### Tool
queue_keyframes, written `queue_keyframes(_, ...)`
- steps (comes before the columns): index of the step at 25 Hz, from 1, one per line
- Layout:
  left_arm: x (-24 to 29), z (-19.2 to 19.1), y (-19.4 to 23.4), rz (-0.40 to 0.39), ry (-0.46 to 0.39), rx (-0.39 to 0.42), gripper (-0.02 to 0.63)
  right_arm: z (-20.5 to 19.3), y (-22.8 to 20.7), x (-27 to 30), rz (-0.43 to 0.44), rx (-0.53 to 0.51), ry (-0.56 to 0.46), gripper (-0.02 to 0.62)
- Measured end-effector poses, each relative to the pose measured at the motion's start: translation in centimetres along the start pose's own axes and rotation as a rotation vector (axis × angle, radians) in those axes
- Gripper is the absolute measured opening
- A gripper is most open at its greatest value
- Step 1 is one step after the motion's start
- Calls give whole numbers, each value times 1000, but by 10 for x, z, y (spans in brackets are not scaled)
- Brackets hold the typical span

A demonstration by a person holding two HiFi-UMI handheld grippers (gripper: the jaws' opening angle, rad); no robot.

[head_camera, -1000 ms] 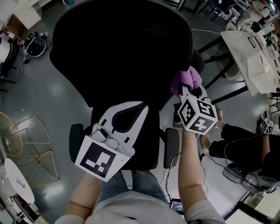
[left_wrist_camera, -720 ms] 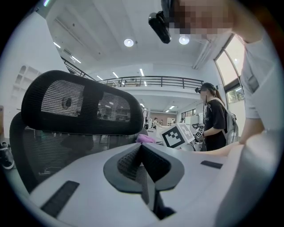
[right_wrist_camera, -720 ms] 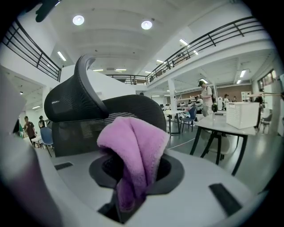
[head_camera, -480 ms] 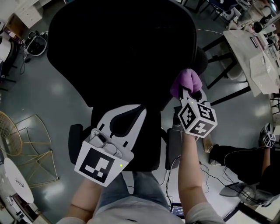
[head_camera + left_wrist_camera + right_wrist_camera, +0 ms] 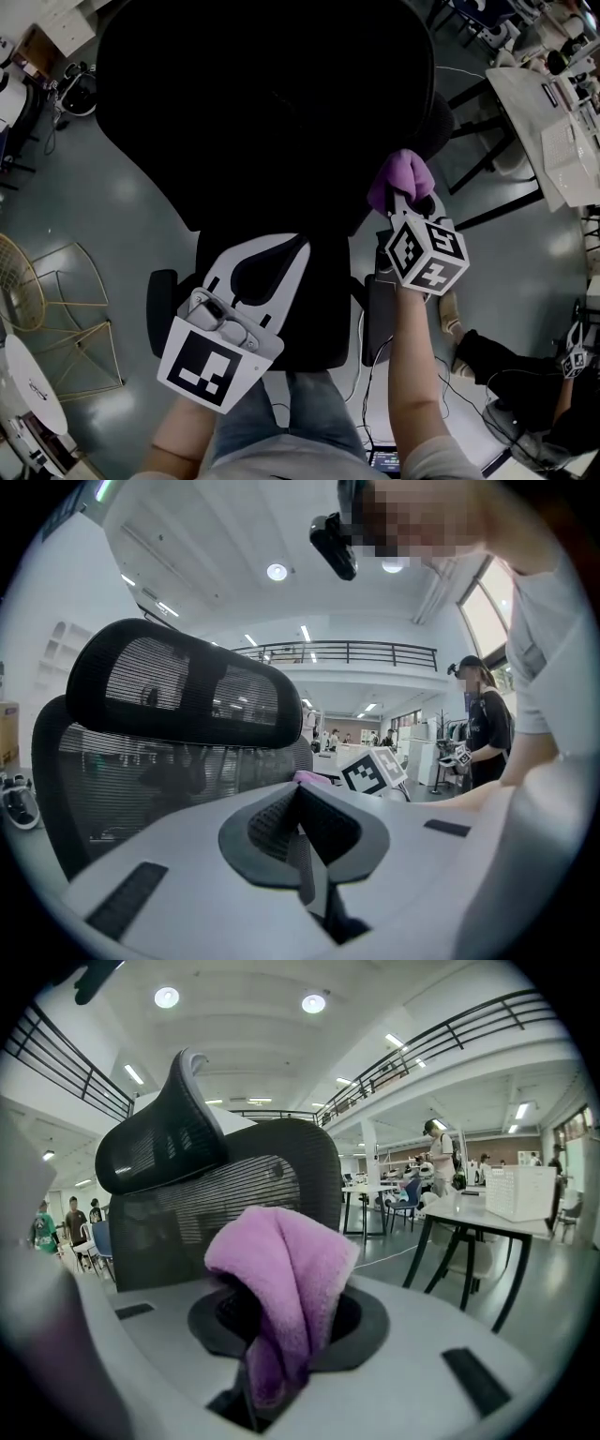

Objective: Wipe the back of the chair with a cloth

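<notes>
A black mesh chair (image 5: 262, 112) fills the head view from above, its back (image 5: 225, 1208) and headrest (image 5: 164, 1143) rising ahead in the right gripper view. My right gripper (image 5: 398, 199) is shut on a purple cloth (image 5: 401, 176), which bunches over the jaws (image 5: 281, 1279) at the right edge of the chair back. I cannot tell whether the cloth touches the mesh. My left gripper (image 5: 298, 242) hovers over the seat behind the chair back (image 5: 178, 761). Its jaws (image 5: 298, 799) are shut on nothing.
Black armrests (image 5: 161, 300) (image 5: 380, 319) flank the seat. A gold wire chair (image 5: 56, 309) and a round white table (image 5: 28, 394) stand at left. White desks (image 5: 553, 122) on black legs stand at right. Another person (image 5: 525, 375) is at the lower right.
The right gripper and cloth have edged slightly up along the chair back's right edge. The left gripper has hardly moved. The person at lower right has moved farther away.
</notes>
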State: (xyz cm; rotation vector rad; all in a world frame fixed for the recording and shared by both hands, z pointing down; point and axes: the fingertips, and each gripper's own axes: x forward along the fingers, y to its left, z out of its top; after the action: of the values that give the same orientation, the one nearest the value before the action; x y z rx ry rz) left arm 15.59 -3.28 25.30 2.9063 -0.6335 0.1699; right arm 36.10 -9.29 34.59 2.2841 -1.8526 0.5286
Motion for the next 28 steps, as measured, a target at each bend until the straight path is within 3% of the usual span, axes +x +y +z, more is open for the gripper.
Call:
queue_keyframes(15, -32, -27, 37, 78, -24, -21, 6, 7, 7, 13, -13, -22, -33, 114)
queue_keyframes(28, -71, -28, 63, 149, -51, -24, 6, 5, 60, 27, 25, -77, -8, 114)
